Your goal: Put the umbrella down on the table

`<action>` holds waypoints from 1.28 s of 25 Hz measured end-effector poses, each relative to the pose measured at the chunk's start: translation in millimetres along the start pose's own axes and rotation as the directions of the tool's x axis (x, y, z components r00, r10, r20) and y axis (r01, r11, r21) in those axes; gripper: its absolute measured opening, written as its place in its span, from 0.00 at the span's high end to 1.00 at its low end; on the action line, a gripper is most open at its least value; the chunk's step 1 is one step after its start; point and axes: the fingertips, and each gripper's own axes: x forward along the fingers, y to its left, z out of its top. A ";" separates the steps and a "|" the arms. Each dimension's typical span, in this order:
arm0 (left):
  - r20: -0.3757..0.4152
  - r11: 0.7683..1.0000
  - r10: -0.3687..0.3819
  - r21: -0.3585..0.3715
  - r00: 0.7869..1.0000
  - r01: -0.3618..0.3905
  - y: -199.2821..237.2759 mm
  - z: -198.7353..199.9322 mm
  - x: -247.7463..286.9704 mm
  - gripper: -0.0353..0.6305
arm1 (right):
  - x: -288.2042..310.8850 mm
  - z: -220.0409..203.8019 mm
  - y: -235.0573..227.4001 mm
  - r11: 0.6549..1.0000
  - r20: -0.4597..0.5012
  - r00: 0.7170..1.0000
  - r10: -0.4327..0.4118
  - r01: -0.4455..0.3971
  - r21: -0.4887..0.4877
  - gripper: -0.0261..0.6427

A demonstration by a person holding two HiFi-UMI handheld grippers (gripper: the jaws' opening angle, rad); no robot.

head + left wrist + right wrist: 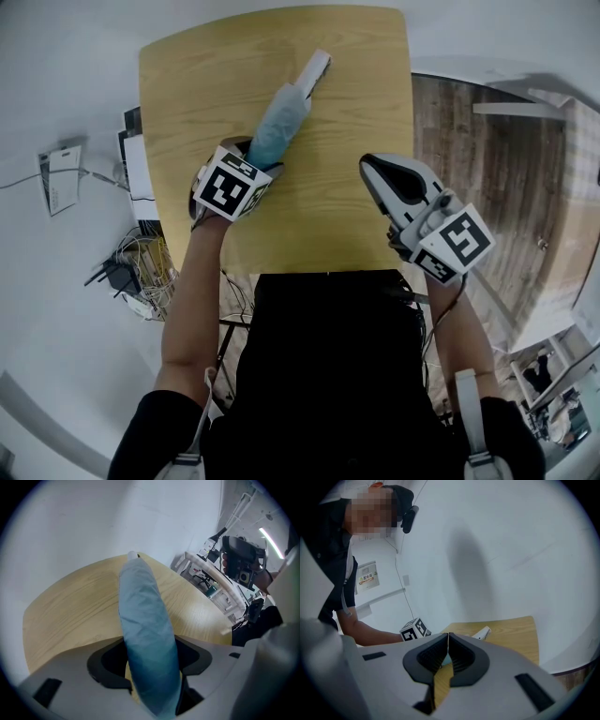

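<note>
left gripper (253, 164) clamps the umbrella (281, 122) at its near end – long axis running away from it over the table (197, 75), right gripper (370, 167) closed on nothing, farther off.

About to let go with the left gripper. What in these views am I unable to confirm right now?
- Contact between umbrella and table: head view looks steeply down; in the left gripper view the umbrella's own body covers its underside.
- Umbrella's near end: under the left gripper and its cube in head view, cut off by the bottom edge in its own view.
- Right gripper view: the shut right gripper blocks most of the umbrella.
</note>
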 end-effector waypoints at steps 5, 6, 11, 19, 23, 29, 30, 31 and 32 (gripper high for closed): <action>-0.021 1.000 -0.003 0.004 1.000 0.003 1.3 -2.2 5.1 0.51 | 0.8 -1.5 -1.4 1.000 -0.001 1.000 -0.002 0.002 0.002 0.93; -0.024 1.000 -0.003 0.004 1.000 0.004 1.5 -2.6 5.6 0.51 | 1.2 -1.8 -1.5 1.000 0.000 1.000 -0.002 0.002 0.003 0.93; -0.031 1.000 -0.006 -0.003 1.000 0.006 2.4 -3.2 7.5 0.50 | 2.7 -3.5 0.1 1.000 -0.003 1.000 0.001 -0.001 0.010 0.93; -0.054 1.000 -0.008 0.000 0.998 0.008 2.4 -3.6 10.0 0.49 | 6.0 -4.5 0.8 1.000 -0.001 1.000 0.001 -0.001 0.008 0.93; -0.068 1.000 -0.008 0.004 0.998 0.009 1.4 -3.7 10.6 0.48 | 7.2 -4.6 3.4 1.000 -0.002 1.000 0.005 -0.005 0.008 0.93; -0.053 1.000 0.011 0.014 0.999 -0.011 2.0 -3.5 9.6 0.48 | 7.8 -5.5 6.1 1.000 -0.003 1.000 0.009 -0.009 0.005 0.93; -0.047 1.000 0.017 0.013 0.999 -0.017 2.8 -3.4 8.2 0.47 | 7.5 -5.3 6.6 1.000 -0.002 1.000 0.009 -0.009 0.004 0.93; -0.042 1.000 0.022 0.012 0.999 -0.022 3.8 -3.3 6.3 0.47 | 7.2 -5.1 7.3 1.000 -0.002 1.000 0.010 -0.010 0.003 0.93; -0.037 1.000 0.026 0.010 0.999 -0.025 4.8 -3.2 4.1 0.47 | 6.8 -4.9 8.0 1.000 -0.002 1.000 0.011 -0.011 0.001 0.93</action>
